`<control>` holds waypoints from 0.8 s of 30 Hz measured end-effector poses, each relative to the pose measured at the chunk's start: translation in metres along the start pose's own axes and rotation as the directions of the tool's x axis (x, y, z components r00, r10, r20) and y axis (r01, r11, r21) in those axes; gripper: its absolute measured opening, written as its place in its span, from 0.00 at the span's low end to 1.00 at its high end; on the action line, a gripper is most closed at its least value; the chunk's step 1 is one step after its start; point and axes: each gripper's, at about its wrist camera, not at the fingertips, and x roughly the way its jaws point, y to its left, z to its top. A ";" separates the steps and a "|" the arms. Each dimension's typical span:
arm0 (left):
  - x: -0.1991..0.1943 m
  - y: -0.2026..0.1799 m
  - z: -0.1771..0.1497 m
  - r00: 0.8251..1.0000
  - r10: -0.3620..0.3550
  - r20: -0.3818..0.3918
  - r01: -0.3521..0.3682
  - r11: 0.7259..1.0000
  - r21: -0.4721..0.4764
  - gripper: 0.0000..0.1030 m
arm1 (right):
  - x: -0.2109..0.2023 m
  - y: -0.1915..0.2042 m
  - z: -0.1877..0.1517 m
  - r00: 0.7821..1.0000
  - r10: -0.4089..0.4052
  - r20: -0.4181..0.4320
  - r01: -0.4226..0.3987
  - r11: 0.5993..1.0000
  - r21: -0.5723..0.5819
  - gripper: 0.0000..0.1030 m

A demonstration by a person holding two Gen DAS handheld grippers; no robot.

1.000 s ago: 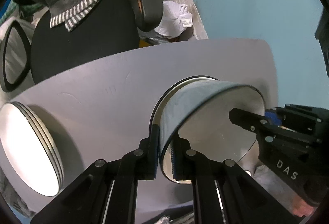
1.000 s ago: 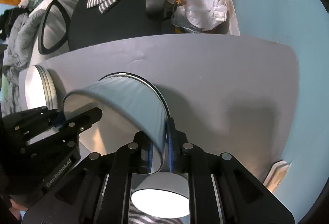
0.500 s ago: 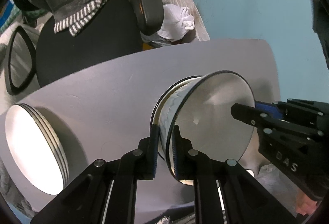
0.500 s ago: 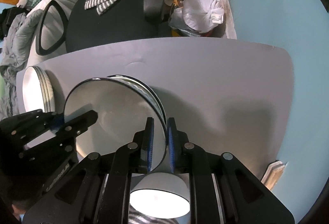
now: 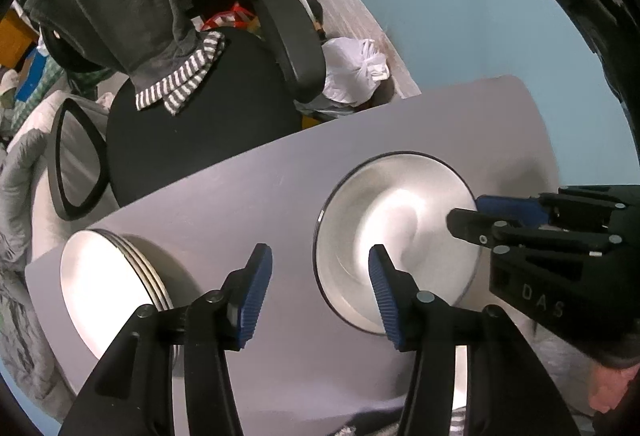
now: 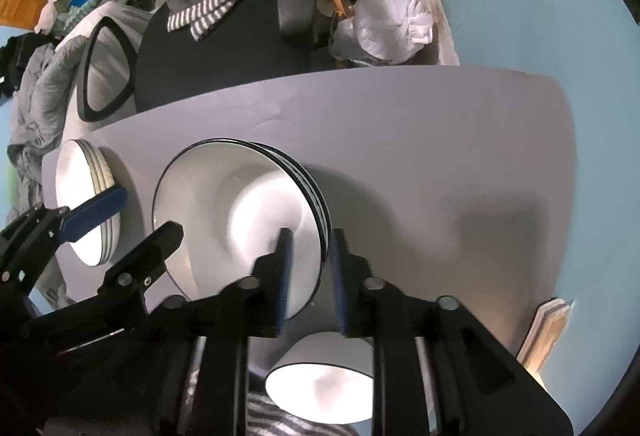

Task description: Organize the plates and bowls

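A stack of white bowls with dark rims (image 5: pixel 400 232) (image 6: pixel 240 212) stands on the grey table (image 5: pixel 240 204) (image 6: pixel 440 156). The top bowl lies nested in it. My left gripper (image 5: pixel 318 268) (image 6: pixel 152 210) hangs over the stack's left rim. Its jaws are opening; the rim lies between them, untouched. My right gripper (image 6: pixel 310 248) (image 5: pixel 468 214) straddles the opposite rim. Its jaws are opening too, and the pads stand just off the rim. A stack of white plates (image 5: pixel 104 288) (image 6: pixel 80 208) sits to the left. Another bowl (image 6: pixel 320 376) stands near the front edge.
A black office chair (image 5: pixel 192 140) (image 6: pixel 224 48) draped with a grey garment stands behind the table. A white tied bag (image 5: pixel 352 76) (image 6: pixel 388 24) lies on the floor beside it. A pale wooden piece (image 6: pixel 548 328) shows off the right edge. A person's hand (image 5: pixel 612 392) holds the right gripper.
The bowl that both grippers held tilted over the stack now lies flat in it. Both pairs of jaws have parted and let go of its rim. The left gripper has risen.
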 end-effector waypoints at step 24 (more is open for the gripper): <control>-0.057 -0.013 -0.061 0.992 -0.084 0.090 0.082 0.996 0.026 0.57 | -0.057 0.014 -0.065 0.985 -0.061 0.163 0.069 0.997 -0.039 0.53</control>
